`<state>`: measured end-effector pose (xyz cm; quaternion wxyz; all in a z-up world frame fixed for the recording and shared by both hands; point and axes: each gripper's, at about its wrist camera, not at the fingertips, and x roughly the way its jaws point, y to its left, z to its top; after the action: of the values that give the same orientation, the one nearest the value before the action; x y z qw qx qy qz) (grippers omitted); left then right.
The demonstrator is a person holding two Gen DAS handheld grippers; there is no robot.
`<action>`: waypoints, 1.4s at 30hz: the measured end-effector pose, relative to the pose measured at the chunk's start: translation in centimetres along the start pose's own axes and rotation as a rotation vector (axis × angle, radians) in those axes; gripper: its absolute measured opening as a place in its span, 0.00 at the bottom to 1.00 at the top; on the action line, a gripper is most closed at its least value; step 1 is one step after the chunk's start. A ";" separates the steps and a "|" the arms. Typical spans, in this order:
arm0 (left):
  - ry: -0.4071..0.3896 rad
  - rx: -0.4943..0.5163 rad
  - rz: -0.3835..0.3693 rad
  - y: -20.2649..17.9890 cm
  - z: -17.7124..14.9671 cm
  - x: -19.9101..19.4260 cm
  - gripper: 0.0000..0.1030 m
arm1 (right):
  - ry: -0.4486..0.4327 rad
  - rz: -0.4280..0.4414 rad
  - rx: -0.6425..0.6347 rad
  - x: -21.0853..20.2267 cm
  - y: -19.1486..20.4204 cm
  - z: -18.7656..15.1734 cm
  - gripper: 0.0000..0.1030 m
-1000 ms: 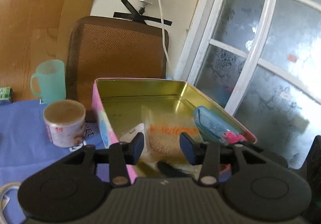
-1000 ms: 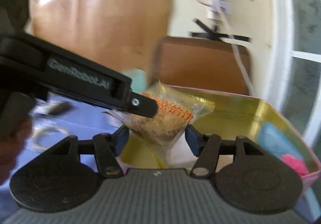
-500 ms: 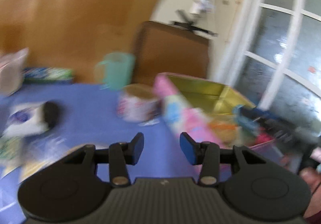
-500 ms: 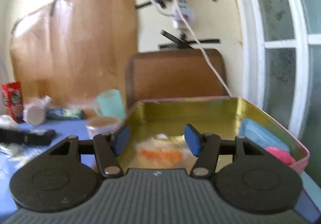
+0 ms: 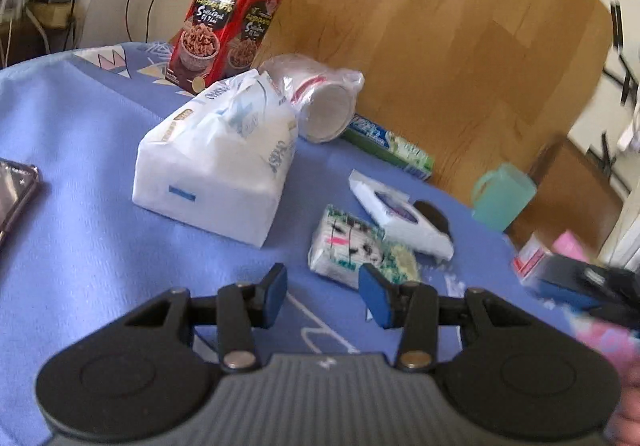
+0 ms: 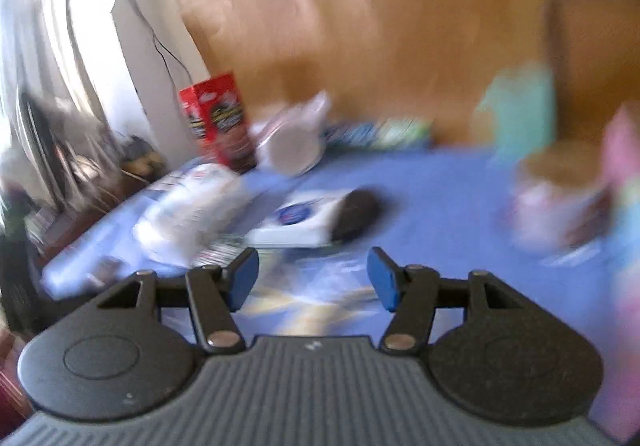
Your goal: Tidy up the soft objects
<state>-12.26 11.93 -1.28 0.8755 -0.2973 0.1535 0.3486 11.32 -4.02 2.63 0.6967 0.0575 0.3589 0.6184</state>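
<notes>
Evidently only partway through, judging by how much soft stuff lies loose on the blue cloth (image 5: 80,206). Cannot tell what sits inside the pink tin (image 5: 570,244), a mere blur at the right edge of the left wrist view. Left to sort, at a guess: a big white tissue bag (image 5: 216,166) at centre left, plump and crinkled, blocky at its base and gathered at the top; a small patterned tissue pack (image 5: 348,246) just above the pads, flat, squashy and glossy; perhaps also the thin-filmed cup sleeve (image 5: 320,106) lying on its side behind the bag. Probably not for sorting, being stiff: a red carton (image 5: 228,26) upright at upper centre, a long green-and-blue box (image 5: 388,144) along the wooden board, a white flat box (image 5: 400,214) with a dark rounded lump at its end, and a translucent teal mug (image 5: 504,194). Left gripper (image 5: 322,294) low in the frame, pads narrowly parted and grasping nothing, pointed between bag and small pack. Right gripper (image 6: 312,282) wider, jaws lately drawn in a little, nothing between them; heavy blur all round.
</notes>
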 end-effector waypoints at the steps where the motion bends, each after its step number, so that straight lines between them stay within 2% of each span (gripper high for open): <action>1: -0.001 0.002 -0.002 0.1 0.0 0.0 0.40 | 0.035 0.031 0.112 1.7 -0.6 0.7 0.61; 4: -0.006 0.030 -0.018 -0.3 -0.1 -0.1 0.40 | 0.103 0.066 0.395 5.4 -2.3 1.2 0.61; 6: -0.008 0.048 -0.021 -0.6 -0.2 -0.2 0.40 | 0.113 0.046 0.527 7.0 -3.1 0.9 0.62; 7: -0.010 0.054 -0.026 -0.8 -0.3 -0.3 0.40 | 0.109 0.032 0.576 7.6 -3.4 0.7 0.59; 9: -0.015 0.057 -0.035 -0.8 -0.3 -0.4 0.40 | 0.059 0.017 0.592 7.8 -3.0 1.1 0.62; 11: -0.013 0.055 -0.040 -0.8 -0.4 -0.4 0.40 | 0.048 -0.014 0.605 8.0 -2.7 1.4 0.59; 12: -0.012 0.054 -0.040 -0.8 -0.4 -0.3 0.40 | 0.046 -0.034 0.597 8.1 -2.5 1.4 0.56; 14: -0.013 0.056 -0.040 -0.9 -0.4 -0.3 0.40 | 0.062 -0.070 0.549 8.7 -2.2 1.3 0.26; 18: -0.021 0.060 -0.037 -0.8 -0.3 -0.4 0.40 | 0.036 -0.051 0.483 6.9 -2.1 0.9 0.21; 22: -0.013 0.068 -0.026 -1.0 -0.3 -0.3 0.40 | -0.011 -0.047 0.330 1.8 -1.3 0.0 0.18; 30: 0.005 0.070 -0.025 -1.0 -0.2 0.0 0.41 | -0.004 -0.069 0.137 -8.5 -2.2 -6.1 0.18; 32: -0.001 0.069 -0.045 -1.1 -0.2 -0.3 0.41 | -0.006 -0.124 0.097 -10.7 -2.3 -7.6 0.18; 35: -0.028 0.106 -0.113 -3.0 -0.5 -2.0 0.44 | -0.075 -0.230 0.053 -12.9 -2.1 -8.9 0.27; 37: -0.015 0.153 -0.180 -5.2 -1.0 -2.8 0.46 | -0.103 -0.303 -0.034 -13.4 -1.6 -9.6 0.54; 38: 0.005 0.192 -0.212 -6.7 -1.3 -3.0 0.46 | -0.108 -0.319 -0.078 -13.4 -1.4 -9.9 0.57; 42: 0.113 0.292 -0.318 -11.3 -2.8 -1.9 0.46 | -0.054 -0.283 -0.178 -11.7 -1.0 -11.0 0.58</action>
<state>-5.84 2.62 2.16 0.9433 -0.2068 0.2024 0.1629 6.12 -18.83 -0.93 0.7887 -0.0388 0.2884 0.5416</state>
